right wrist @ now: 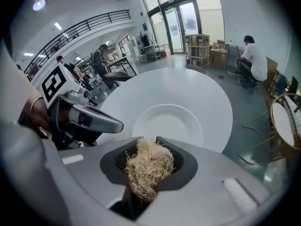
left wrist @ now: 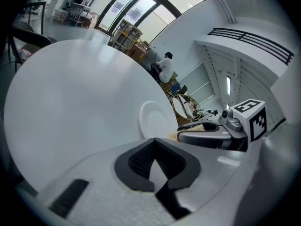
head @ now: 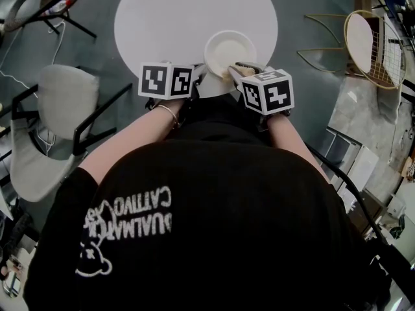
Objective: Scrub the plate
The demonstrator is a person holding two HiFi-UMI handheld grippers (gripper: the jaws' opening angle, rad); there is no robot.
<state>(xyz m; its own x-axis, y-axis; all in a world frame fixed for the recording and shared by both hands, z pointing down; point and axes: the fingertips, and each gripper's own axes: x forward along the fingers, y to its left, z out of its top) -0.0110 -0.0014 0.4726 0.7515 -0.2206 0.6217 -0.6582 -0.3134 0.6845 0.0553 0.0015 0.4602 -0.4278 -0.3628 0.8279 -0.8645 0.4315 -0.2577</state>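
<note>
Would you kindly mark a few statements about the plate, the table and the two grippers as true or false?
1. The right gripper is shut on a tuft of pale straw-like fibres. True.
2. The round white plate lies flat on the round white table. True.
3. The left gripper clamps the plate's rim. False: its jaws are shut on nothing, apart from the plate.
4. The plate sits at the table's far edge. False: it lies near the edge closest to the person.
</note>
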